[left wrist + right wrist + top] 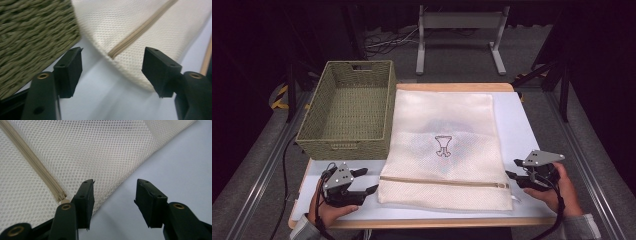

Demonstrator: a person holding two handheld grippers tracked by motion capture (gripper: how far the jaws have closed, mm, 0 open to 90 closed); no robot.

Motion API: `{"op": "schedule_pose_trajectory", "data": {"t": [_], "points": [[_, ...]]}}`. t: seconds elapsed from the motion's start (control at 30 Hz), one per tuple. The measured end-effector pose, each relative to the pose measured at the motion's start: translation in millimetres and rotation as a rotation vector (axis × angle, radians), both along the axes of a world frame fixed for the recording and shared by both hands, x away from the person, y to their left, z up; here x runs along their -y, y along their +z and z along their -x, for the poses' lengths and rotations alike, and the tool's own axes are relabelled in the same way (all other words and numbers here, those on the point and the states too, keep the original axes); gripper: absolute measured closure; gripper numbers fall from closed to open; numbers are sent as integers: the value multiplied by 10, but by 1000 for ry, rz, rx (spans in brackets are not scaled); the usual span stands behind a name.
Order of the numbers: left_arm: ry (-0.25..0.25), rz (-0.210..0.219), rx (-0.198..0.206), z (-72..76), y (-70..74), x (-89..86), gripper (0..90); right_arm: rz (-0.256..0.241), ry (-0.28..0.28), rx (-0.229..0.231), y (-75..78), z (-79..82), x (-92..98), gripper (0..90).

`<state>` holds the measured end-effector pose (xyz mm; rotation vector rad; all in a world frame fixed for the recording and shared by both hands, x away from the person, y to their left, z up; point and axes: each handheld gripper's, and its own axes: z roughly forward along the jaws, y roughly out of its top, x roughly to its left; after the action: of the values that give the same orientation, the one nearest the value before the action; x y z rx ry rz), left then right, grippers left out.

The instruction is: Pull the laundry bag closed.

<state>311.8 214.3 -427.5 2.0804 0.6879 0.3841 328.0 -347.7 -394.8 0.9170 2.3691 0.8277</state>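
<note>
— From the high view, where is the thing you're after?

— The mesh laundry bag (444, 145) lies flat on the counter (524, 130), just beside the woven basket (347, 107) on its left. My left gripper (362, 181) sits off the bag's near left corner, my right gripper (514, 169) off its near right corner; neither touches it

— How do you expect it to handle?

— Soft and light, I'd judge, limp once lifted, and something pale shows through the mesh, so it may sag in the middle. I'd pinch the two near corners, by the ends of the zipper (442, 182)

— Left gripper view?

— My jaws stand wide apart, holding nothing. Between them the bag's (130, 22) rounded corner and the zipper's (135, 35) end lie ahead; the basket (30, 37) wall is close by

— Right gripper view?

— Jaws spread again, empty. One hangs over the bag's (100, 152) edge near the zipper (37, 170) pull, the other over bare counter (180, 157)
</note>
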Motion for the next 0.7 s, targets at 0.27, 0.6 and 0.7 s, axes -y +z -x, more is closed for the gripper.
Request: {"op": "schedule_pose_trajectory", "data": {"t": [0.27,0.6,0.7], "points": [[118,-31,33,-50,-17,-158,197,-11,-30,64,-9,-34,24,395],[192,-26,54,-117,-78,-387,98,-80,-112,167,-84,-103,152,242],[208,2,50,-128,-101,-478,55,-95,-135,183,-147,-135,207,226]]}}
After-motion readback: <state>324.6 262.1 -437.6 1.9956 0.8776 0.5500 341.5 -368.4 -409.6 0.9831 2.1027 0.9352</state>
